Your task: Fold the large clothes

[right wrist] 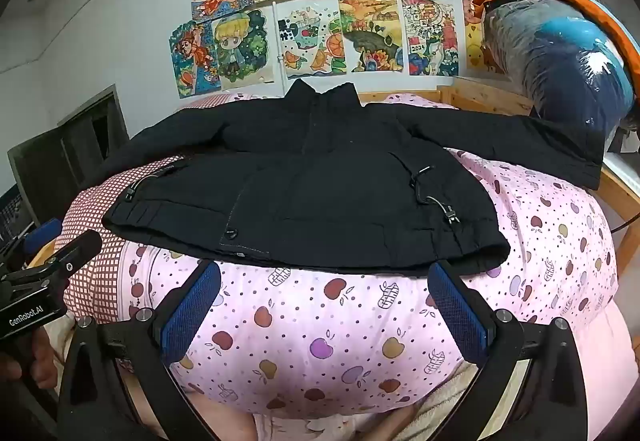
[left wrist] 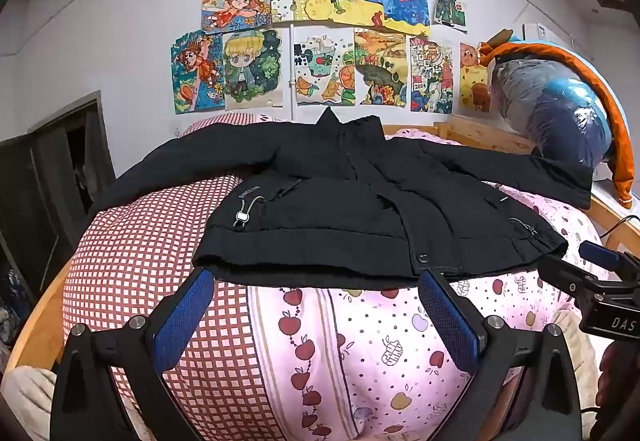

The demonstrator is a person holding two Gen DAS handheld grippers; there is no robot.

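A black jacket (left wrist: 340, 201) lies flat on the bed, front up, collar toward the wall, both sleeves spread out sideways. It also shows in the right wrist view (right wrist: 320, 177). My left gripper (left wrist: 316, 281) is open and empty, its blue fingertips (left wrist: 200, 281) just in front of the hem's left half. My right gripper (right wrist: 326, 273) is open and empty, its blue fingertips (right wrist: 440, 277) just in front of the hem's right half. The right gripper also shows at the right edge of the left wrist view (left wrist: 604, 281), and the left gripper at the left edge of the right wrist view (right wrist: 44, 273).
The bed has a pink apple-print cover (right wrist: 340, 341) and a red checked cover (left wrist: 152, 261). A wooden bed frame (left wrist: 484, 137) runs behind and to the right. A large plastic-wrapped bundle (left wrist: 560, 105) stands at the back right. A dark cabinet (left wrist: 52, 181) stands left. Drawings cover the wall (left wrist: 320, 41).
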